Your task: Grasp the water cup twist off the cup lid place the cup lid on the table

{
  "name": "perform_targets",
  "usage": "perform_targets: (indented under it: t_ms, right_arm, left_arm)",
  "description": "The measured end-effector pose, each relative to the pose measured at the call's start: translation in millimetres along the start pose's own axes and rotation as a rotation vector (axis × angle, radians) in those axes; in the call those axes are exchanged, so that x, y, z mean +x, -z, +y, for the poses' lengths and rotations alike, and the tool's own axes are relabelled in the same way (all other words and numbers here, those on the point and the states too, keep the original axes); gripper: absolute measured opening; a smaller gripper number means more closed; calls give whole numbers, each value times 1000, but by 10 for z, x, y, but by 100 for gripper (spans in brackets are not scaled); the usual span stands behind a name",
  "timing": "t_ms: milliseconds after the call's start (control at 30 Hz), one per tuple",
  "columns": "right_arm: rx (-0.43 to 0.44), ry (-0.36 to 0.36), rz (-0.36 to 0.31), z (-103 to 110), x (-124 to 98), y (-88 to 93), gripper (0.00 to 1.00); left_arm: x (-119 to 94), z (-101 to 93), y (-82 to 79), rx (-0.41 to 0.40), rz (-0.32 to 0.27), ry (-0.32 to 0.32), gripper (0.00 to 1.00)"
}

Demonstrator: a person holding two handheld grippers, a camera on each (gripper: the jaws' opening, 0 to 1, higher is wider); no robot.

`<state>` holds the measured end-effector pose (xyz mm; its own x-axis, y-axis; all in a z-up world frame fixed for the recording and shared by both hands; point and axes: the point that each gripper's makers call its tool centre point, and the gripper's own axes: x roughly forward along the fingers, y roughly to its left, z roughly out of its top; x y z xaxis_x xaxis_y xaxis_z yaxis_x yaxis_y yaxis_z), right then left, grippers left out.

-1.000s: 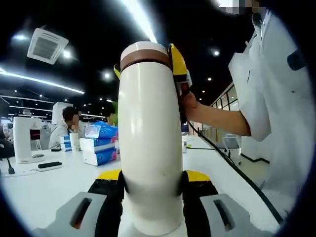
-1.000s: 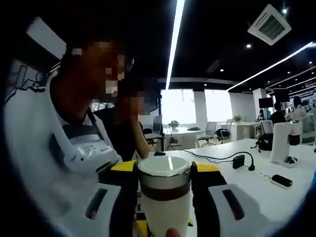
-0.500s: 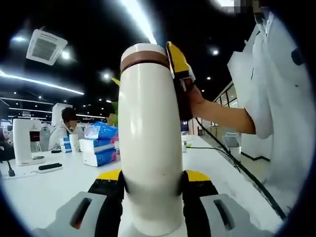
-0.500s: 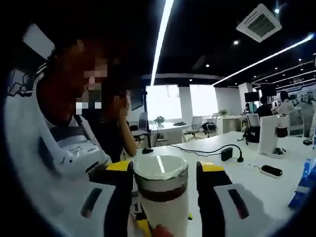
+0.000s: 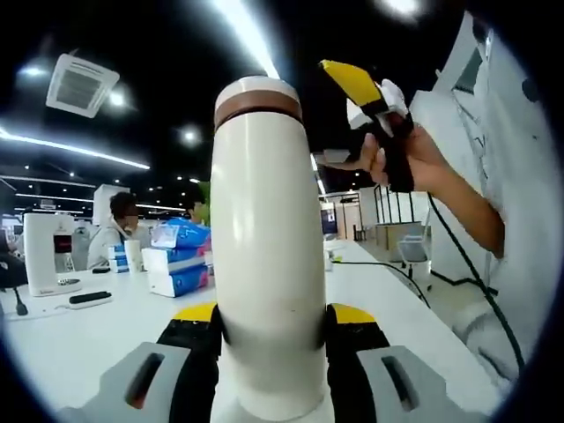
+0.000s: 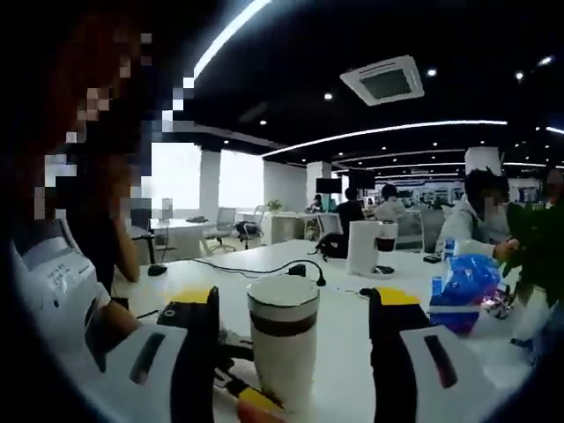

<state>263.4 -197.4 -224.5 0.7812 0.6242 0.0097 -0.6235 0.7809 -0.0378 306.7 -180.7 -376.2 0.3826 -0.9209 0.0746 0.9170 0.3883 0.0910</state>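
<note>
A tall cream water cup (image 5: 264, 264) stands upright, pinched low on its body between the two yellow-and-black jaws of the left gripper (image 5: 271, 333). Its cup lid (image 5: 257, 95), cream above a brown band, sits on top. The right gripper (image 5: 366, 106), held in a person's hand (image 5: 401, 159), hangs up and to the right of the lid, apart from it. In the right gripper view, its jaws are spread wide with the cup between them, untouched. A white table (image 5: 79, 335) lies below; blue-and-white tissue packs (image 5: 176, 256) rest far left.
</note>
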Motion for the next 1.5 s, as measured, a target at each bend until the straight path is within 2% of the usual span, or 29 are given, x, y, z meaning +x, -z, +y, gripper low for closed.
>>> perform_targets:
  t_ms: [200,267,333,467,533,600,633,767,933,1000,1133,1233,1367,1433,1500]
  right_arm:
    - [32,77,-62,205,-137,-56,78]
    - [46,91,-52,238,-145,-22,81]
    - [41,111,-23,278,-161,44,81]
    - [38,131,-9,391,-159,113,80]
    - [34,144,3,390,-123,154,79]
    - [34,145,13,385,-76,170,70]
    - [44,148,18,367,-39,173,70]
    - [49,165,16,288,91,138,74]
    - [50,158,16,116,353,128,70]
    - [77,143,62,64,493,218,69]
    - [109,124,106,37,625,308,66]
    - [102,107,113,41,637,271,62]
    - [96,101,143,-17,590,283,49]
    - [127,73,154,-18,592,279,48]
    - [118,40,174,12,568,287,48]
  left_arm:
    - [-5,5,2,4,3,-2,48]
    - [-6,9,3,2,3,-2,48]
    - [-5,10,3,2,1,-1,48]
    - [-3,18,2,-2,2,-1,48]
    - [-3,19,2,-2,2,-1,48]
    - [-3,22,2,-2,3,-1,48]
    - [-4,22,2,-3,4,-1,48]
    - [-4,24,4,-6,5,-1,48]
    - [0,28,6,-6,6,-1,48]
    - [2,32,6,-7,5,1,48]
    - [5,37,5,-7,4,1,48]
    - [3,29,2,-2,5,1,48]
    - [1,31,-6,-6,9,2,47]
    - [-1,26,-6,-4,12,1,47]
    - [-7,20,-8,-6,15,8,46]
